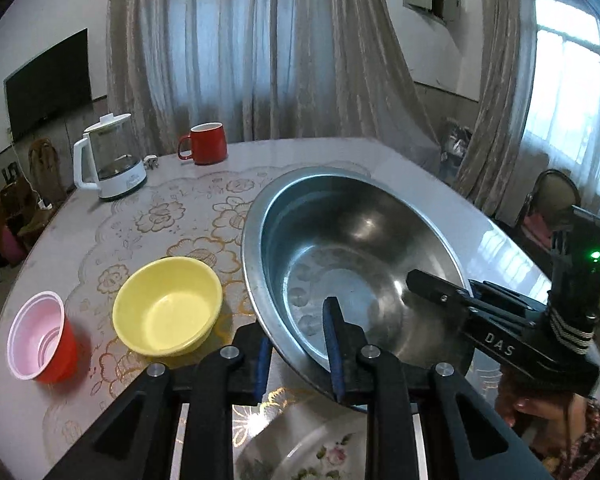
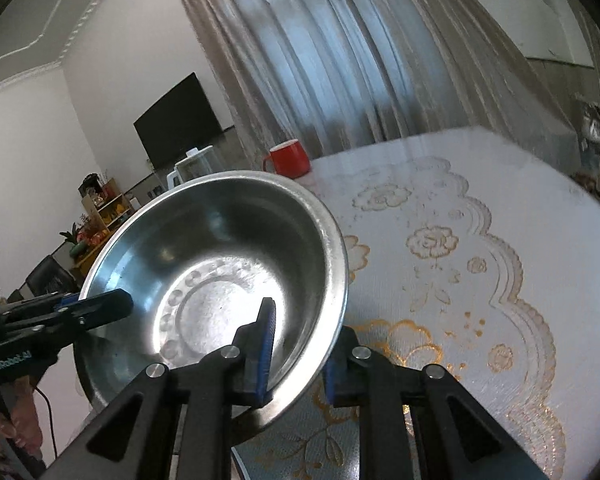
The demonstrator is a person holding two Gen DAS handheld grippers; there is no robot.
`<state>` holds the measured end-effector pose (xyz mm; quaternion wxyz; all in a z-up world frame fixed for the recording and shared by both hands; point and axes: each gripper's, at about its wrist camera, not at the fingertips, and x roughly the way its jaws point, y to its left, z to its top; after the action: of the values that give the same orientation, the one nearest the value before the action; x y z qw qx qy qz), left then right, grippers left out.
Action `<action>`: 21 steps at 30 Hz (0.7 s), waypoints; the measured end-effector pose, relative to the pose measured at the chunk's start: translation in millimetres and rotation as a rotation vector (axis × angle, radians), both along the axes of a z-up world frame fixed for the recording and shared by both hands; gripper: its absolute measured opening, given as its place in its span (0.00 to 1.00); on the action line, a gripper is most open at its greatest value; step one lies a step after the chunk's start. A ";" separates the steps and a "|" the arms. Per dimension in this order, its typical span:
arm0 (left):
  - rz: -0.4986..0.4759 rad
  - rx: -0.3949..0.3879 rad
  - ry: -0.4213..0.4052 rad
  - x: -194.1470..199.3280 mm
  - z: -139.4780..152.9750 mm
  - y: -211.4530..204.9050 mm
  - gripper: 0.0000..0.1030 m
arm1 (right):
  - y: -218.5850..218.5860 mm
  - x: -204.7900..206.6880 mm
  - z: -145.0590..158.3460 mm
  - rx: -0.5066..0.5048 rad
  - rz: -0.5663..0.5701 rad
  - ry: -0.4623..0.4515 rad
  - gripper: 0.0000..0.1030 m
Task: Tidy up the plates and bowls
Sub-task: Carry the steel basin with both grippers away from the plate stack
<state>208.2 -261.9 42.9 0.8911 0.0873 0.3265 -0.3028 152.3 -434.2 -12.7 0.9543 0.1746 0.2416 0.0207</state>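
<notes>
Two grippers are clamped on one steel basin (image 1: 352, 256), each astride the rim from an opposite side. In the left wrist view the left gripper (image 1: 300, 344) has one finger inside the wall and one outside, at the near rim; the jaws are drawn narrow onto the thin metal. The right gripper (image 2: 296, 356) is seen to hold likewise in its own view, one blue pad (image 2: 266, 344) inside the basin and the other under the rim outside.

The basin is held tilted, its near edge raised over the table (image 1: 80, 248), above a floral plate (image 1: 320, 456) partly visible below it. Whether the far edge touches the tablecloth cannot be told.

The basin is judged light for its size, stiff and not fragile, but smooth and slippery; the rolled rim is the only sound place to be gripped, and a firm squeeze on both sides is called for, since a single pinch would let it swing or slide. A clatter, not breakage, would be risked if dropped, though the plate beneath could be chipped.

A yellow bowl (image 1: 168, 308) stands just left of the basin, with a red cup (image 1: 42, 344) beyond it; a kettle (image 1: 112, 160) and a mug (image 1: 206, 144) stand well apart at the far edge.
</notes>
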 end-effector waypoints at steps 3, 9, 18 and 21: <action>-0.002 -0.030 0.003 -10.6 3.9 7.0 0.24 | 5.9 -4.8 5.5 -0.036 0.007 -0.015 0.18; -0.034 -0.083 -0.027 -37.9 18.1 18.6 0.24 | 20.3 -46.2 38.9 -0.128 -0.011 -0.063 0.18; -0.035 -0.152 -0.039 -82.1 25.5 58.7 0.24 | 51.0 -87.6 52.2 -0.081 -0.035 -0.002 0.18; -0.006 -0.138 -0.051 -96.9 23.1 75.3 0.25 | 67.1 -96.4 48.9 -0.066 -0.019 0.022 0.18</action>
<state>111.3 -186.5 65.9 0.9021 0.0343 0.2818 -0.3249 55.9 -367.1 36.2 0.9569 0.1456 0.2512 0.0017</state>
